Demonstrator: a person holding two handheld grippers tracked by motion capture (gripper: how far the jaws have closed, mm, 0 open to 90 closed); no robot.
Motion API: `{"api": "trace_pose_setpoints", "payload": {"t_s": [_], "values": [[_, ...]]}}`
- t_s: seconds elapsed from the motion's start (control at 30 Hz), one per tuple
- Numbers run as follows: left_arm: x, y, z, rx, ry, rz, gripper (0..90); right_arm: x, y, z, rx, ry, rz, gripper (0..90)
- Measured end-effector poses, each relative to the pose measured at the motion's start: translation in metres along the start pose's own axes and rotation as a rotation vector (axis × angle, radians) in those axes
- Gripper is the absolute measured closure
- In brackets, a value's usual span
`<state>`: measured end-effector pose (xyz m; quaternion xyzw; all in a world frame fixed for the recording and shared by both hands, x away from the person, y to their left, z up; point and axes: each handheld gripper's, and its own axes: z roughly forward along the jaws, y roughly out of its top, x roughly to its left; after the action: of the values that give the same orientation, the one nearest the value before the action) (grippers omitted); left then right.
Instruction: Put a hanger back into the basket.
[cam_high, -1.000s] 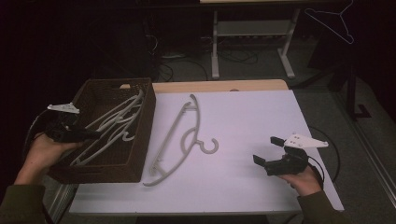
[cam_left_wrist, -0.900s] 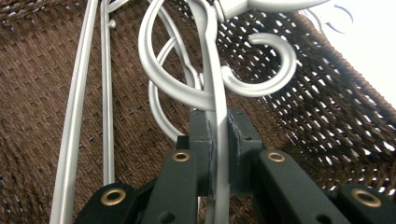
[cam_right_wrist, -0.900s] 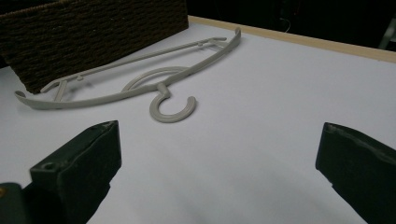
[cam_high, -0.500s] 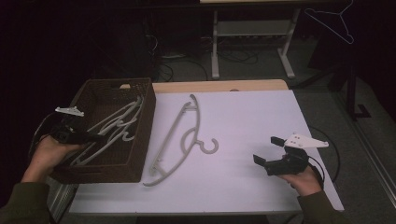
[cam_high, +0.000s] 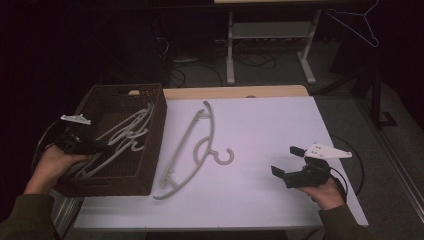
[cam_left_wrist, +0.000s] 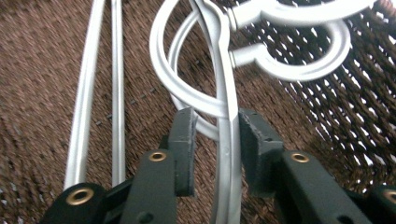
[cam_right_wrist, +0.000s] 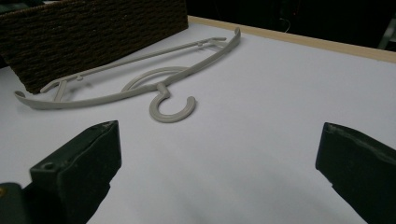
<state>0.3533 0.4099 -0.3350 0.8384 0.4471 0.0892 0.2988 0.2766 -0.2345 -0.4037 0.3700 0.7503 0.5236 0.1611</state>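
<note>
Straddling basket hanger, pads apart

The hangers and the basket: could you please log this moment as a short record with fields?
basket: brown woven basket at the table's left side
hangers in basket: pale hangers in basket, lying flat
hanger on table: pale hanger on table beside the basket, apart from both grippers
left gripper: left gripper in the basket, jaws just opening, a hanger arm between them, pads off it
right gripper: right gripper open, resting on the white table
</note>
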Motion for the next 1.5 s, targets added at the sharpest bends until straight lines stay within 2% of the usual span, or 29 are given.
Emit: {"api": "trace_pose_setpoints", "payload": {"t_s": [0.17, 0.33, 0.4, 0.5, 0.53, 0.63, 0.7, 0.73, 0.77, 0.8, 0.83, 1.03, 1.17, 1.27, 1.3, 1.33, 1.4, 1.5], "values": [[-0.002, 0.003, -0.011, -0.040, -0.010, -0.001, 72.8, 0.000, 0.000, -0.001, -0.001, -0.001, 0.003, 0.0], [-0.007, 0.003, -0.026, -0.040, -0.016, 0.011, 84.3, 0.000, 0.000, -0.001, -0.003, -0.002, 0.004, 0.0], [-0.009, 0.001, -0.028, -0.024, -0.027, 0.016, 85.6, 0.000, 0.000, -0.001, -0.002, 0.001, 0.003, 0.0], [-0.010, -0.004, -0.024, 0.030, -0.032, 0.033, 88.8, 0.000, 0.000, 0.000, -0.001, 0.001, 0.001, 0.0], [-0.009, -0.005, -0.023, 0.027, -0.039, 0.027, 89.8, 0.000, 0.000, 0.000, 0.000, 0.001, 0.001, 0.0], [-0.009, -0.005, -0.018, 0.039, -0.044, 0.026, 90.0, 0.001, 0.000, 0.000, 0.001, 0.000, 0.001, 0.0], [-0.010, -0.006, -0.010, 0.049, -0.071, 0.011, 90.0, 0.000, 0.000, 0.000, 0.002, -0.001, -0.002, 0.0], [-0.010, -0.006, -0.005, 0.079, -0.066, 0.021, 90.0, 0.001, 0.000, 0.000, 0.003, -0.001, -0.001, 0.0], [-0.012, -0.006, -0.001, 0.088, -0.064, 0.030, 90.0, 0.000, 0.000, 0.000, 0.002, 0.000, -0.001, 0.0], [-0.012, -0.006, 0.000, 0.083, -0.059, 0.039, 90.0, 0.000, 0.000, 0.000, 0.001, 0.000, -0.001, 0.0], [-0.013, -0.004, 0.001, 0.078, -0.054, 0.027, 90.0, 0.000, 0.000, 0.000, 0.001, 0.000, 0.001, 0.0], [-0.012, 0.000, 0.005, 0.070, -0.068, 0.018, 90.0, 0.000, 0.000, 0.000, -0.002, 0.002, 0.003, 0.0], [-0.010, 0.001, -0.001, 0.036, -0.069, 0.015, 90.0, 0.000, 0.000, 0.000, -0.004, 0.000, 0.004, 0.0], [-0.010, 0.002, -0.011, -0.004, -0.019, 0.029, 90.0, -0.001, 0.000, 0.000, -0.005, -0.003, 0.004, 0.0], [-0.009, 0.002, -0.015, -0.015, -0.018, 0.030, 89.9, -0.001, 0.000, 0.000, -0.003, -0.003, 0.004, 0.0], [-0.008, 0.001, -0.017, -0.017, -0.017, 0.029, 89.1, -0.001, 0.000, 0.000, -0.003, -0.003, 0.003, 0.0], [-0.008, -0.001, -0.015, 0.023, 0.006, 0.034, 88.7, -0.001, 0.000, 0.000, -0.004, -0.003, 0.000, 0.0], [-0.007, -0.003, -0.013, 0.010, -0.007, 0.029, 88.2, 0.000, 0.000, 0.001, -0.002, -0.002, 0.000, 0.0]]}}
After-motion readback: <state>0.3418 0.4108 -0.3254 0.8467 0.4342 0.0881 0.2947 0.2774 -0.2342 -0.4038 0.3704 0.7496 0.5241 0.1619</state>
